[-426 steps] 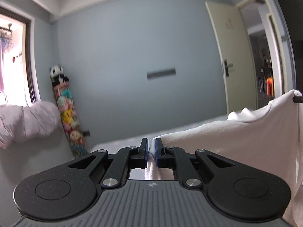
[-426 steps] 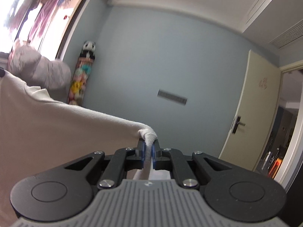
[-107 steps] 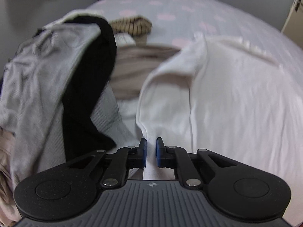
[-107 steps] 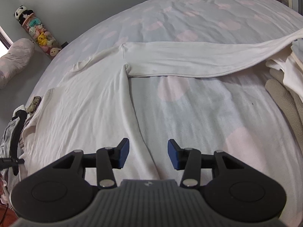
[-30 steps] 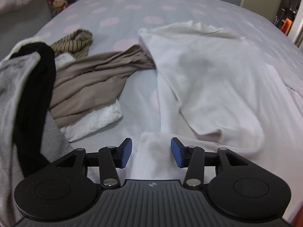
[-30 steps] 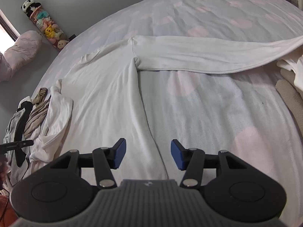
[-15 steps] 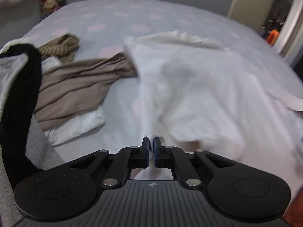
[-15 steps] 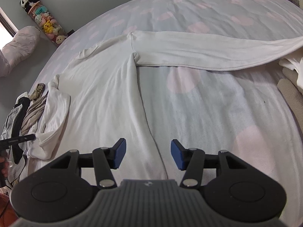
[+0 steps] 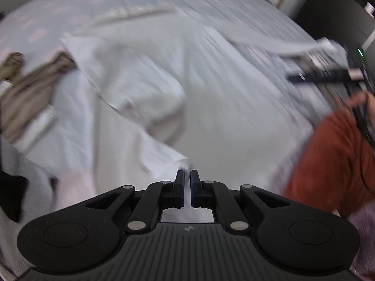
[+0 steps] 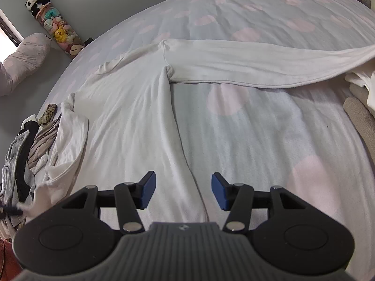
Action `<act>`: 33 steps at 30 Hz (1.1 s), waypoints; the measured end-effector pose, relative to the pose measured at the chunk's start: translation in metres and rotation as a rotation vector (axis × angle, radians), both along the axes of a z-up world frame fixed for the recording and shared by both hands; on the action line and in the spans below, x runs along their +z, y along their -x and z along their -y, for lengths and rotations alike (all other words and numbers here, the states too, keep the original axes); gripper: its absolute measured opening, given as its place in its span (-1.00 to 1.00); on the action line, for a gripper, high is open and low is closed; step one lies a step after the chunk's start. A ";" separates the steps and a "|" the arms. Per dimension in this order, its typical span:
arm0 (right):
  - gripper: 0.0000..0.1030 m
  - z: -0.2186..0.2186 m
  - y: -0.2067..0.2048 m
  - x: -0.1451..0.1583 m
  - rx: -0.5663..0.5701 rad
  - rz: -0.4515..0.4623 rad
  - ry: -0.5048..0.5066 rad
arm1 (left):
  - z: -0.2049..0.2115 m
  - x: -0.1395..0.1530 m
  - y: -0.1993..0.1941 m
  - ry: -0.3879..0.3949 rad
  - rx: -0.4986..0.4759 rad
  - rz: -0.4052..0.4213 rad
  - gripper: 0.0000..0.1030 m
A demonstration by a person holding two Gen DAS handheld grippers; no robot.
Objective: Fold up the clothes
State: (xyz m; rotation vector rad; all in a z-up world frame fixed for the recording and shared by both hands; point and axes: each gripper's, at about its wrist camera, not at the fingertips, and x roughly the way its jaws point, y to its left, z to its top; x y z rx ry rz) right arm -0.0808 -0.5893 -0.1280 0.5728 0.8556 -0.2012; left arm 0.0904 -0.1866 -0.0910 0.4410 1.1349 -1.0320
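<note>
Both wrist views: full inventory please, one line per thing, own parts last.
white long-sleeved top: one, white, spread across the bed, right sleeve stretched sideways
bedsheet: one, pale blue with pink dots, under everything
clothes pile: one heap, grey, black, tan, striped, at the bed's left edge
beige garment: one, right edge
plush toy tube: one, multicoloured, against the wall
pink pillow: one, far left
red sleeve: one, right in left view
left gripper: fingers shut on the top's cloth
right gripper: fingers open above the top
</note>
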 end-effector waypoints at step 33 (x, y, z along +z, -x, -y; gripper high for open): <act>0.16 0.001 0.000 0.000 0.007 0.011 -0.021 | -0.018 0.013 -0.056 -0.127 0.187 0.096 -0.96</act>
